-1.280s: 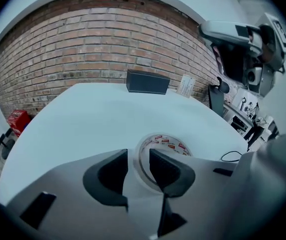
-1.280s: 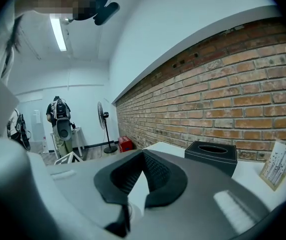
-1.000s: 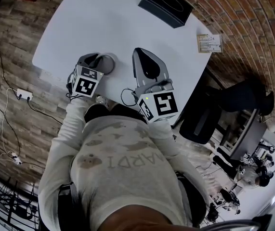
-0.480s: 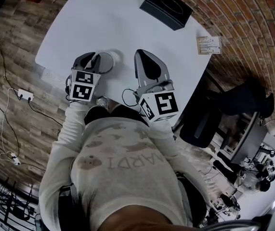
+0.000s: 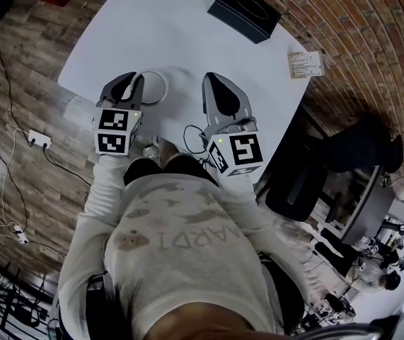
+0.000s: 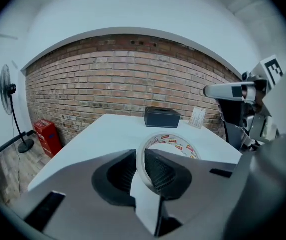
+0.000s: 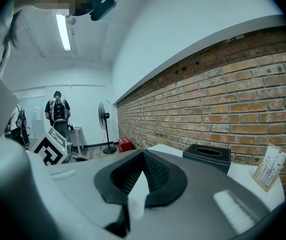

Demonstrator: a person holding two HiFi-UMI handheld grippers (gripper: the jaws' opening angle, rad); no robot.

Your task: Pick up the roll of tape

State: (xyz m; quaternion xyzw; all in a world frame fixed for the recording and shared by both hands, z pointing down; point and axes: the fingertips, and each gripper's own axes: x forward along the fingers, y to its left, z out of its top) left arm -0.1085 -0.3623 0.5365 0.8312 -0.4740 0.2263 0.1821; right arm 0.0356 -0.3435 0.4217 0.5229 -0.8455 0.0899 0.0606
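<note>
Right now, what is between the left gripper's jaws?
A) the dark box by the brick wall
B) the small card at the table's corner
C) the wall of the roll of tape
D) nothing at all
C: in the left gripper view, the left gripper has its two ribbed pads pressed on either side of the thin wall of the roll of tape, with the rest of the ring sticking out beyond the jaws.

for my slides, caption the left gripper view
Left gripper clamped on the tape roll, white table and brick wall beyond

Dim, even light; strong fisheye distortion
</note>
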